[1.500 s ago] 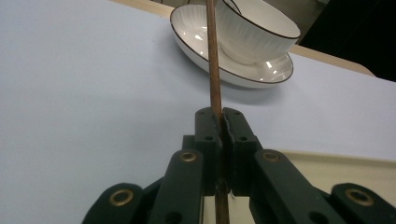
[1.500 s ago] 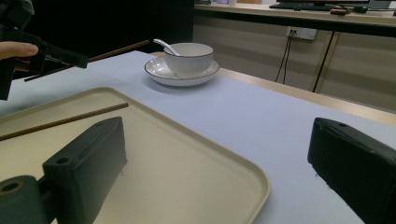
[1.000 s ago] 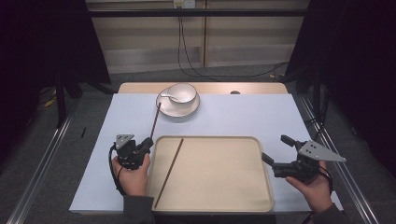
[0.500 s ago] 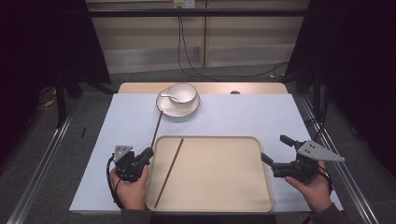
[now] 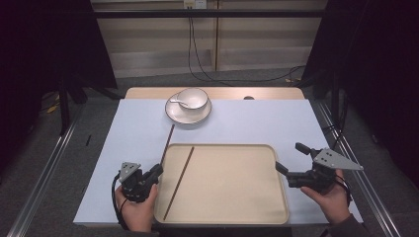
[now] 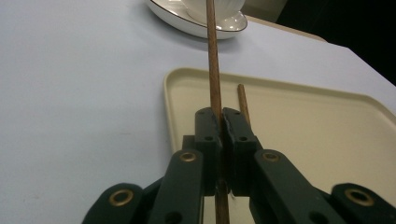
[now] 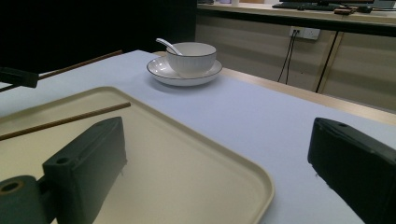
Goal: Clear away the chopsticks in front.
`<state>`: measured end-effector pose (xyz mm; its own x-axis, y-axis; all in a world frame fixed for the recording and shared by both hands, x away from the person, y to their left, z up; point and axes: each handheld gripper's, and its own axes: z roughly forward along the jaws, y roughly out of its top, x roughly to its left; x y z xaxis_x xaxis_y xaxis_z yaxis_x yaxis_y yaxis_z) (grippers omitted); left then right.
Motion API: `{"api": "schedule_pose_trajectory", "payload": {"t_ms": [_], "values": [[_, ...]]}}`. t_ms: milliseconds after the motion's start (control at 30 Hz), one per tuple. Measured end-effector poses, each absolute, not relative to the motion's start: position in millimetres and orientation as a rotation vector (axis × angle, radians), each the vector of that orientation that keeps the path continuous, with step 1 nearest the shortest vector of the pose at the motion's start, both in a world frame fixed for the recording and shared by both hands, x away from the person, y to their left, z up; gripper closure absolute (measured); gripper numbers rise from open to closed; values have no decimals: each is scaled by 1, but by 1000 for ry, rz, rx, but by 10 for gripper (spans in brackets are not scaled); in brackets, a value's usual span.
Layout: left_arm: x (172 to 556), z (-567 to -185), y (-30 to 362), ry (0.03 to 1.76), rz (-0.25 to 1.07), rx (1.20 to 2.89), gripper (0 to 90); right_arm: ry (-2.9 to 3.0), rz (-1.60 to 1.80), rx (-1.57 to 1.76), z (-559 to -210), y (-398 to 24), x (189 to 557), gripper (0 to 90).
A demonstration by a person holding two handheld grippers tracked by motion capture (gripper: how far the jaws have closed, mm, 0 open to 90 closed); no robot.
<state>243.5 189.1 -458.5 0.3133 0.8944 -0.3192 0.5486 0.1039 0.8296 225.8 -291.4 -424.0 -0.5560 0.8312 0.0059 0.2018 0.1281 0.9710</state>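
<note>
Since the earlier frame the left gripper (image 5: 157, 171) has drawn back toward the person along the tray's left edge, taking the held chopstick (image 5: 166, 145) with it, so that the stick's far tip now lies well short of the plate; the right gripper (image 5: 291, 160) has kept its place. In the left gripper view the left gripper's jaws are pressed together on the held chopstick, which is pinched between the pads and runs forward from them, its far end pointing toward the plate (image 6: 187, 23). The stick's near end passes back between the jaw arms. The right gripper's jaws stand spread apart with nothing between them, hovering at the right edge of the tray (image 5: 276, 217). The second chopstick (image 5: 179, 182) lies flat inside the tray, near its left wall, just beside the left gripper's jaw tips and roughly parallel to the held stick. The rest of the tray floor carries nothing else. Beyond the tray, at the far side of the pale blue table cover (image 5: 257, 123), the plate bears a white bowl (image 5: 192, 98), and a white spoon (image 5: 179, 101) rests with its bowl end inside that bowl. Each gripper is carried in one of the person's hands, which enter from the near edge of the table.
</note>
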Motion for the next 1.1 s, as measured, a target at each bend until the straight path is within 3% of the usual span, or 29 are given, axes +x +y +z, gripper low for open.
{"api": "schedule_pose_trajectory", "payload": {"t_ms": [1100], "values": [[227,-467,177,1345,348,1755,855,1876,1465,988,-426,-288,231,40]]}}
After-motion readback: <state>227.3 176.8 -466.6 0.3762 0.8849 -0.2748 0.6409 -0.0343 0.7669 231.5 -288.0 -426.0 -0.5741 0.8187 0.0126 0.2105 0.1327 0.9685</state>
